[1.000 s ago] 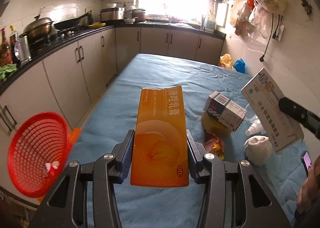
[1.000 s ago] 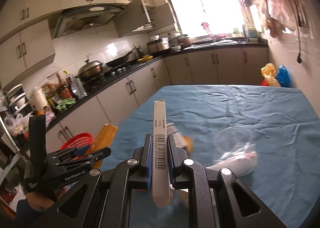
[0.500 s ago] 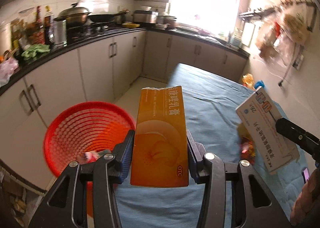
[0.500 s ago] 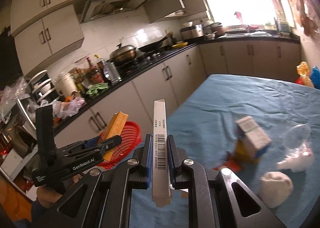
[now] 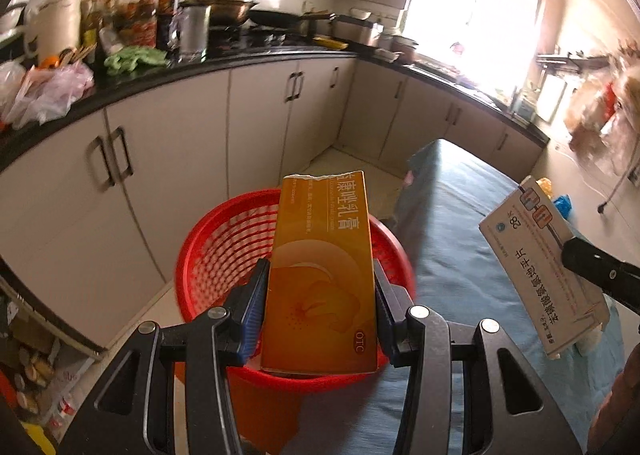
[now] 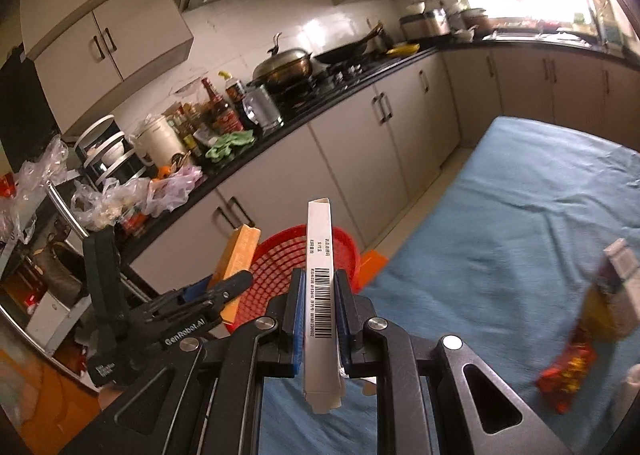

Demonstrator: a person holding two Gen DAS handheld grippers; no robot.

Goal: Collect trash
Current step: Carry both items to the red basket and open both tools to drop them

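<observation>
My left gripper (image 5: 320, 295) is shut on an orange medicine box (image 5: 324, 267) and holds it above the red basket (image 5: 216, 255), which stands at the near left end of the table. My right gripper (image 6: 320, 307) is shut on a flat white medicine box (image 6: 320, 287), seen edge-on with its barcode. The same white box (image 5: 540, 271) shows at the right of the left wrist view, over the table. The left gripper (image 6: 208, 295) with the orange box (image 6: 236, 255) shows in the right wrist view, beside the red basket (image 6: 288, 275).
The table has a blue cloth (image 6: 500, 235). A red snack wrapper (image 6: 568, 371) and a small box (image 6: 620, 275) lie on it at the right. Kitchen cabinets (image 5: 180, 159) and a cluttered black counter (image 5: 132, 75) run along the left, past a floor gap.
Both grippers have swung left, away from the trash on the table. The red basket has come from the far left to right under the orange box.
</observation>
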